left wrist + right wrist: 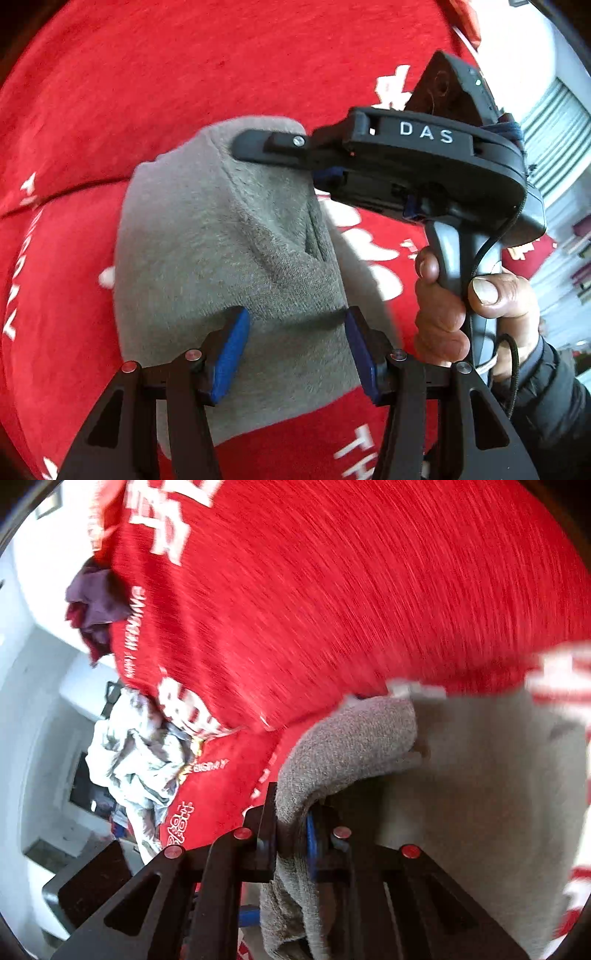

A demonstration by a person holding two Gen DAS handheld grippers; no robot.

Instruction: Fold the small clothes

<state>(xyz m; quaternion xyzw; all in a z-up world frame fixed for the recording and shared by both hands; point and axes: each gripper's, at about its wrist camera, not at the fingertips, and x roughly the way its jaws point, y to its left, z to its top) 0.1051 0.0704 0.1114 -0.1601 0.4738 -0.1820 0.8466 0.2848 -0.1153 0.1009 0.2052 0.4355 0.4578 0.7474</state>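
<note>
A small grey fleece garment [229, 258] lies on a red cloth with white lettering [147, 74]. My left gripper [295, 350] is open, its blue pads [229, 354] apart just above the garment's near part, holding nothing. My right gripper [258, 146] comes in from the right, held by a hand, and its fingers pinch the garment's far edge. In the right wrist view my right gripper [295, 834] is shut on a fold of the grey garment [351, 738], which drapes over the fingers.
The red cloth [332, 590] covers the whole work surface. A crumpled white and grey cloth [136, 746] and a dark purple cloth [96, 602] lie at its left edge. White walls and shelves stand beyond.
</note>
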